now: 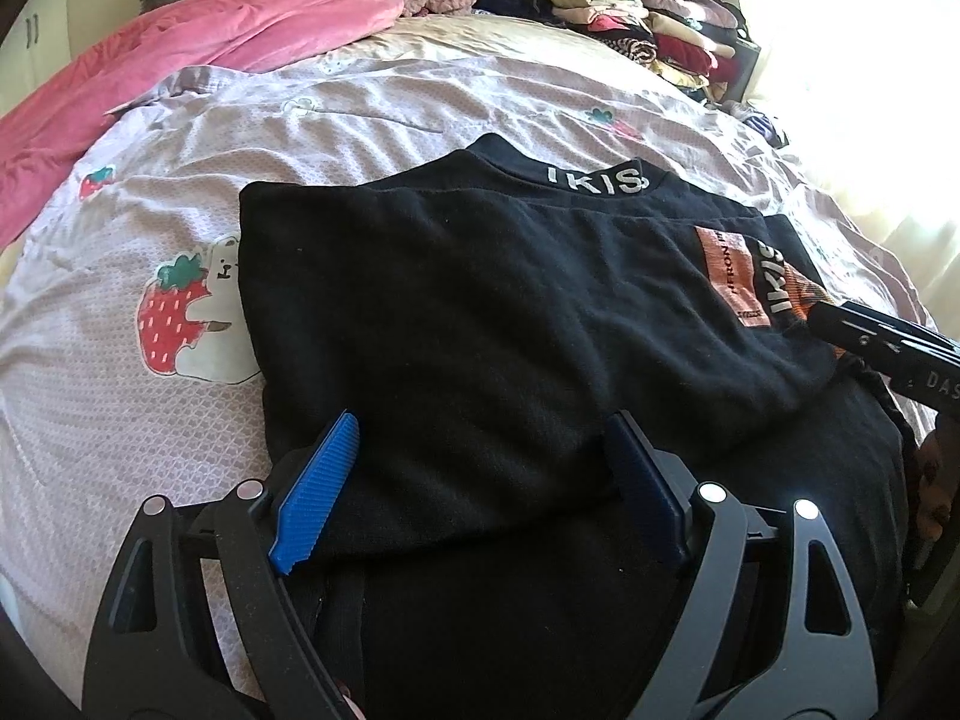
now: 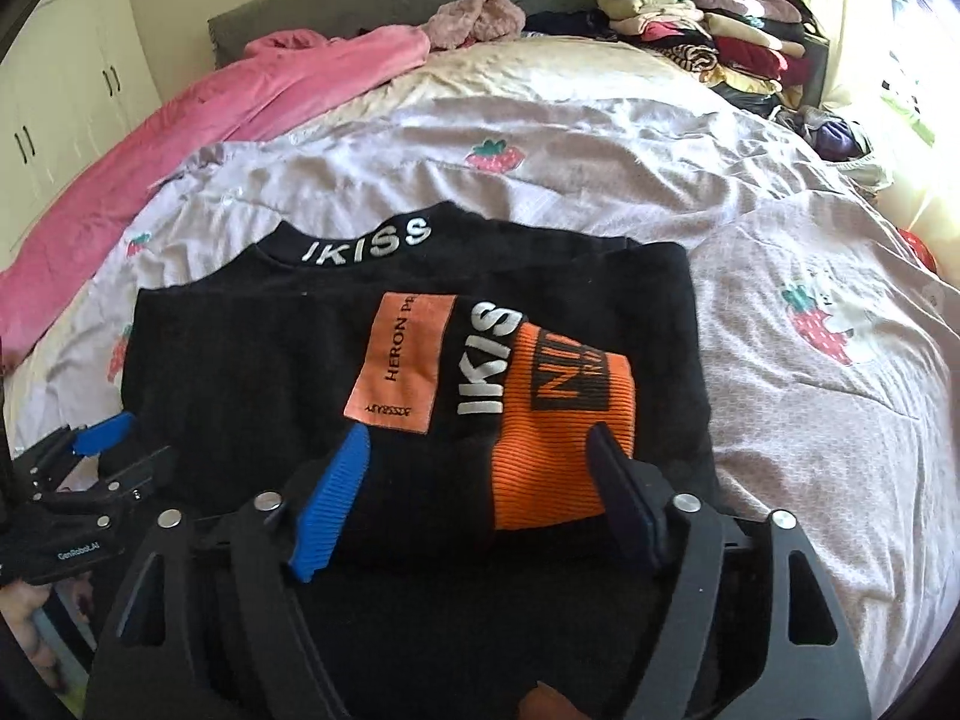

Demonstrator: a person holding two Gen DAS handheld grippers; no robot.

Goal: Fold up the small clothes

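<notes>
Strawberry bedspread [image 1: 360,120] bears the black top [image 1: 480,300]; both grippers gape, and only the right view shows its orange cuff [image 2: 558,420]

Blown-out window glare, fisheye-warped edges

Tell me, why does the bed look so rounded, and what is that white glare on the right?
Left wrist view: the fisheye lens bulges the bed; sunlight from the right washes out that edge. Right wrist view: same bulge, glare at the window, dark corners, and the black top loses detail.
</notes>
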